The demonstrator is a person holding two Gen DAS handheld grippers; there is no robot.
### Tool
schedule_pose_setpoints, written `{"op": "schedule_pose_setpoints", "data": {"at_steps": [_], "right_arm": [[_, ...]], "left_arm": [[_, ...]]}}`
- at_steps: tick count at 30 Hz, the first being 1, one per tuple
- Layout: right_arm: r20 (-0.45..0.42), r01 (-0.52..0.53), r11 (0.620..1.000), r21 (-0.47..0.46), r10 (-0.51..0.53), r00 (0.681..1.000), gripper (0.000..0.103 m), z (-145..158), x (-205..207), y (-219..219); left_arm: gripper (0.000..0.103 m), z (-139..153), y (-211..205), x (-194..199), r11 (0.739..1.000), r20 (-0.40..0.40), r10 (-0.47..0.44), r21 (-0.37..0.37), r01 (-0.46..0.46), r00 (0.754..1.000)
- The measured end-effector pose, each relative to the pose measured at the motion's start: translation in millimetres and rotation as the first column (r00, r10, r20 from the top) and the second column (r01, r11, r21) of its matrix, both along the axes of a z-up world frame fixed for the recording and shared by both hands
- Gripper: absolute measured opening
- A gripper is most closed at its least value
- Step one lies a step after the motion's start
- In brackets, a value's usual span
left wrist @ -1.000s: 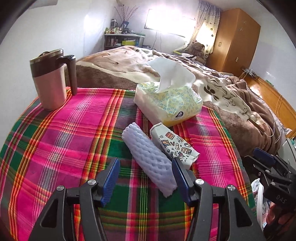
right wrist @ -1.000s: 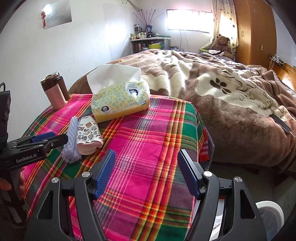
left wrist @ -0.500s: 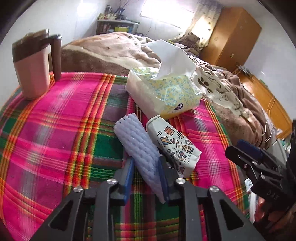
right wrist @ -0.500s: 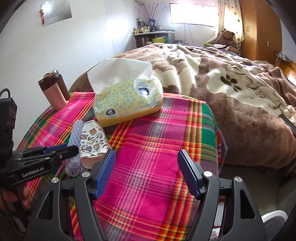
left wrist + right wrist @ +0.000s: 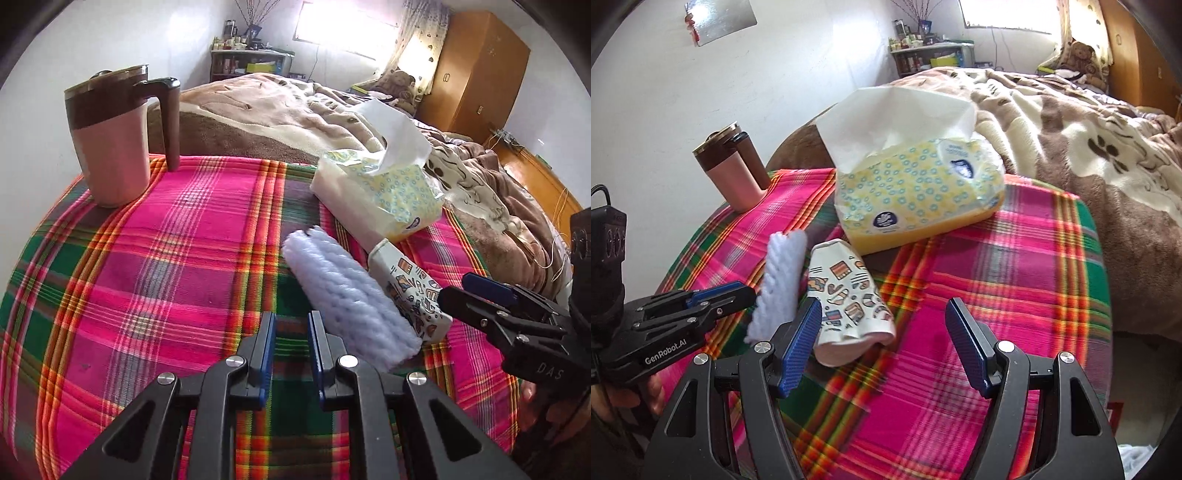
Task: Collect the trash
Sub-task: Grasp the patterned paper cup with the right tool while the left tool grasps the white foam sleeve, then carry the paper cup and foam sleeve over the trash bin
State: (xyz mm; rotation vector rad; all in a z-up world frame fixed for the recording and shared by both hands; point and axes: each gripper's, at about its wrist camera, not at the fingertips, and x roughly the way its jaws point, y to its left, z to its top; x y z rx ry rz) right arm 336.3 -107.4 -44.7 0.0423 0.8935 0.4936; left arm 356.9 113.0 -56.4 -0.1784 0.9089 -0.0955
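Observation:
A lavender foam net roll (image 5: 347, 295) and a crumpled patterned paper cup (image 5: 410, 295) lie side by side on the plaid tablecloth (image 5: 184, 258). My left gripper (image 5: 291, 321) is shut just left of the roll, and only cloth shows in the narrow slit between its blue pads. In the right wrist view its tips (image 5: 746, 293) sit against the foam roll's (image 5: 783, 273) side. My right gripper (image 5: 884, 343) stands open over the cloth. The paper cup (image 5: 849, 306) lies right beside its left finger (image 5: 801, 339), and its crushed end reaches a little into the gap.
A pink mug with a brown lid (image 5: 114, 147) stands at the table's far left. A yellow tissue pack (image 5: 916, 188) with a sheet sticking up lies behind the trash. A bed with a brown blanket (image 5: 1071, 122) runs beyond the table. The table edge drops off at right.
My left gripper's jaws went from wide open to shut; the foam roll was between them half a second ago and now lies beside them to the right. The right gripper moved closer to the cup, still open.

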Motion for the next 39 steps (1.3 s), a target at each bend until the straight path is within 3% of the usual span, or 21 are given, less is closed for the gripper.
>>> {"op": "schedule_pose_setpoints", "data": {"at_steps": [3,5,7,10,12,14,21,33,37,39], "right_arm": [[-0.033,-0.004,1.000,0.011,0.005,0.999,0.070,-7.1,4.6,4.3],[-0.060,-0.013,0.999,0.036,0.015,0.998,0.063,-10.5,7.2,5.1],[-0.081,-0.030,0.995,0.095,0.038,0.996,0.043,-11.4,6.9,3.4],[-0.078,-0.034,0.994,0.100,0.042,0.996,0.026,-8.0,4.6,2.6],[-0.071,-0.051,0.993,0.109,0.059,0.996,0.025,-4.3,1.6,1.2],[-0.068,-0.047,0.992,0.118,0.055,0.996,0.025,-2.4,-0.9,-2.5],[0.013,0.062,0.995,0.079,-0.064,0.998,0.025,6.3,-3.1,-20.0],[0.029,0.137,0.987,0.081,-0.140,0.990,0.025,4.9,-2.1,-36.0],[0.034,0.148,0.985,0.084,-0.152,0.988,0.025,6.9,-5.3,-40.8],[0.037,0.153,0.984,0.091,-0.157,0.987,0.025,9.0,-8.6,-45.3]], "left_arm": [[0.018,0.5,4.5,-0.5,1.000,0.004,-0.001,-0.026,0.001,1.000],[0.018,2.3,5.4,-0.4,0.999,0.014,0.005,-0.038,-0.004,1.000],[0.018,3.7,7.0,0.0,0.998,0.016,0.008,-0.059,-0.007,1.000],[0.018,4.9,6.7,0.5,0.998,0.019,0.014,-0.063,-0.012,1.000],[0.019,4.6,6.8,2.0,0.997,0.015,0.019,-0.079,-0.018,1.000],[0.033,4.6,4.2,4.2,0.996,0.016,0.022,-0.082,-0.021,1.000],[0.050,4.4,-5.3,11.3,0.991,0.020,0.023,-0.134,-0.020,1.000],[0.049,-9.3,-39.4,28.6,0.994,-0.018,0.003,-0.112,-0.005,1.000],[0.025,-12.4,-49.2,30.6,0.988,-0.026,-0.035,-0.153,0.031,0.999],[0.023,-10.7,-53.6,28.5,0.989,-0.018,-0.035,-0.142,0.032,0.999]]}}
